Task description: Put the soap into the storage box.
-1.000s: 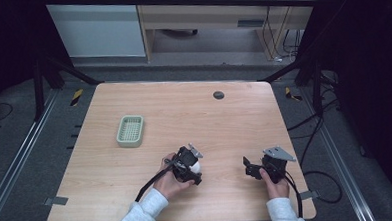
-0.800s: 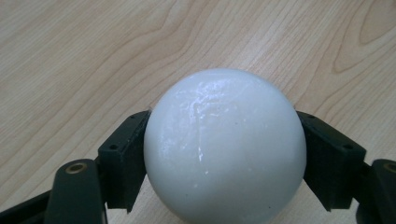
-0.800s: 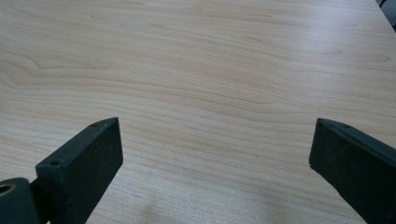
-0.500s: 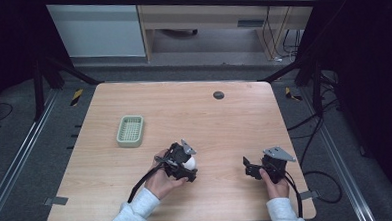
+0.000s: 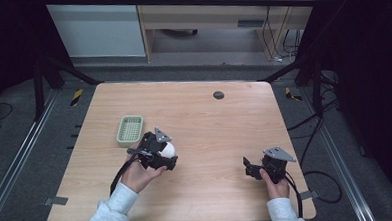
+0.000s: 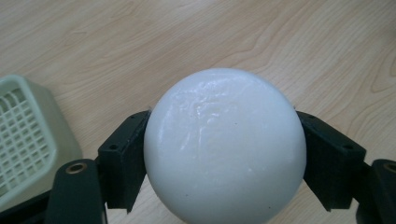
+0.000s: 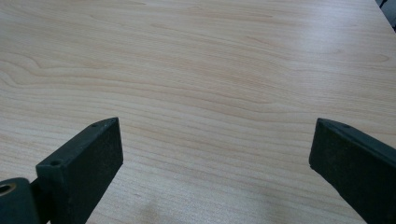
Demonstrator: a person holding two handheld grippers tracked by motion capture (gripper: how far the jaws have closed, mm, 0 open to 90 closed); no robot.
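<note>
One green basket at left on a wooden table, just beside the left gripper and to its left. One white ball clamped between the left jaws, above the table, no long axis. Left hand nearer the basket; likely drop calls for a short move left. One right gripper at right, well apart, jaws wide, holding nothing. One dark disc farther back.
</note>
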